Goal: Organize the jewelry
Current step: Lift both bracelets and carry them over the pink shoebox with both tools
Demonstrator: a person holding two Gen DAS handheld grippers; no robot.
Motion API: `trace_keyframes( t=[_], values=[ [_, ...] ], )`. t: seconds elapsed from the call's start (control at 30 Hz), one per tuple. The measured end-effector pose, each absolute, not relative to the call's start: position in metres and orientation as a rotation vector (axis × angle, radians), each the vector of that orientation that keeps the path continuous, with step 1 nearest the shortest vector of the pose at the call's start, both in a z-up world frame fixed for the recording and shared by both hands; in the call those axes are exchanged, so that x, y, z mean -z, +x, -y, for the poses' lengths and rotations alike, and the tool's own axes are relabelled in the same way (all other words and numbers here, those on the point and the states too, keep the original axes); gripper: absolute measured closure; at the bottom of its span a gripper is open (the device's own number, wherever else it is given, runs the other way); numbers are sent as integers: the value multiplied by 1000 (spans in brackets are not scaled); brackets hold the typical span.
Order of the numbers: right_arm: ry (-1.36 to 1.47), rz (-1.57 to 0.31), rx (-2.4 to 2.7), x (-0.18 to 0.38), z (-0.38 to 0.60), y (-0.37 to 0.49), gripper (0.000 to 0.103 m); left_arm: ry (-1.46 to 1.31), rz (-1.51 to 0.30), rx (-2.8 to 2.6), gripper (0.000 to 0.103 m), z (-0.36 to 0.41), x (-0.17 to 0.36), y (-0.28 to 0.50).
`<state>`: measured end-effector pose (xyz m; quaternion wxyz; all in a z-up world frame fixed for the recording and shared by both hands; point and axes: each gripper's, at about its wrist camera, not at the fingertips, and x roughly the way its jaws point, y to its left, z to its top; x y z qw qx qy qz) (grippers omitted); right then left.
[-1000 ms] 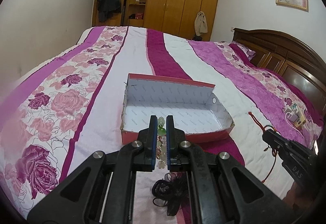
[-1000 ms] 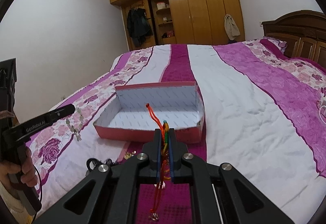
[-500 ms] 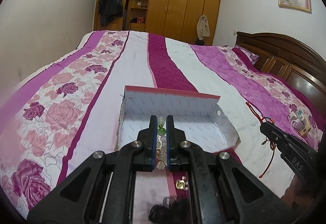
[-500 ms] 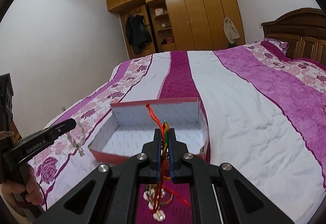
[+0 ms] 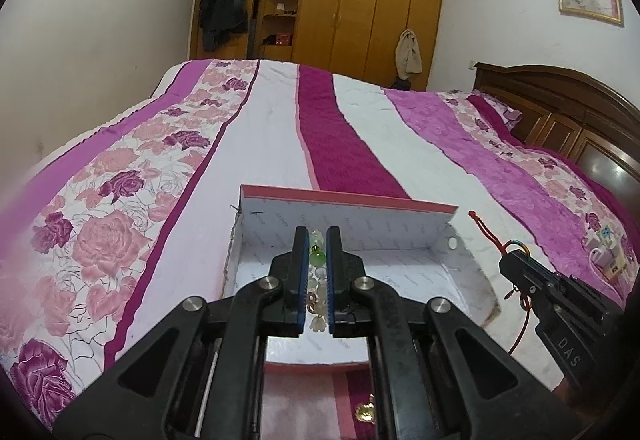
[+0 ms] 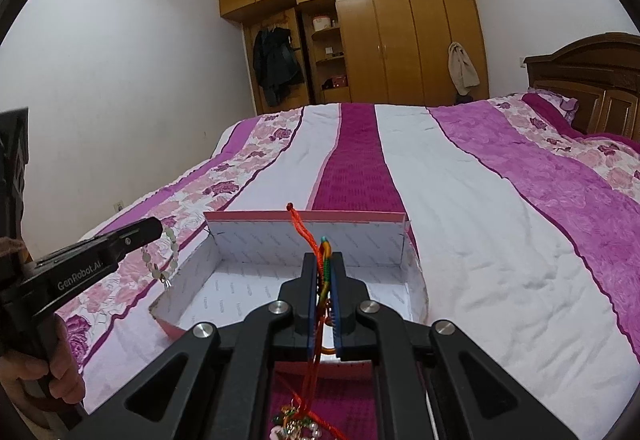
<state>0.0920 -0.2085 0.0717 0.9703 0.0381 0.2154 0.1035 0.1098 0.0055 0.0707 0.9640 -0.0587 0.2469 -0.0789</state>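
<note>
- Left gripper [image 5: 318, 252]: jaws nearly together, clamped on a bead bracelet [image 5: 317, 260] (pale beads, one green). Seen from the right wrist view it dangles as a loop off the tip, at about 9 o'clock.
- Right gripper [image 6: 325, 272]: jaws nearly together, pinching a red cord [image 6: 304, 230] with a multicolour braided section. One end sticks up at 12 o'clock, the rest hangs down past the jaws to a cluster of charms at 6 o'clock.
- Box [image 5: 348, 202]: open, white-lined, red outside, sitting on the bed [image 5: 256, 144]. It fills the centre of both views, straight ahead at 12 o'clock.
- Both grippers look to be over or just short of the box's near edge; exact height above the floor I cannot tell.
- Box floor, where visible, shows no jewelry. So nothing looks deposited yet.
- Progress, my read: both pieces picked and carried to the box, release not done. Early to mid task.
- Left to do: lower and let go of the bracelet and cord inside the box.
- Gold piece [image 5: 366, 410] lies on the bed at 6 o'clock in the left wrist view, outside the box. Probably still to collect.
- Risk: the cord's long tail could drape over the box wall on release.
</note>
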Motion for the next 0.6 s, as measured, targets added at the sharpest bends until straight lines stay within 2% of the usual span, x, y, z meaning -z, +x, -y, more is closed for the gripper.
trace_keyframes(
  t=[0.6],
  values=[
    [59, -649, -137, -14, 211, 157, 96, -83, -732, 138, 103, 6, -10, 153]
  ],
)
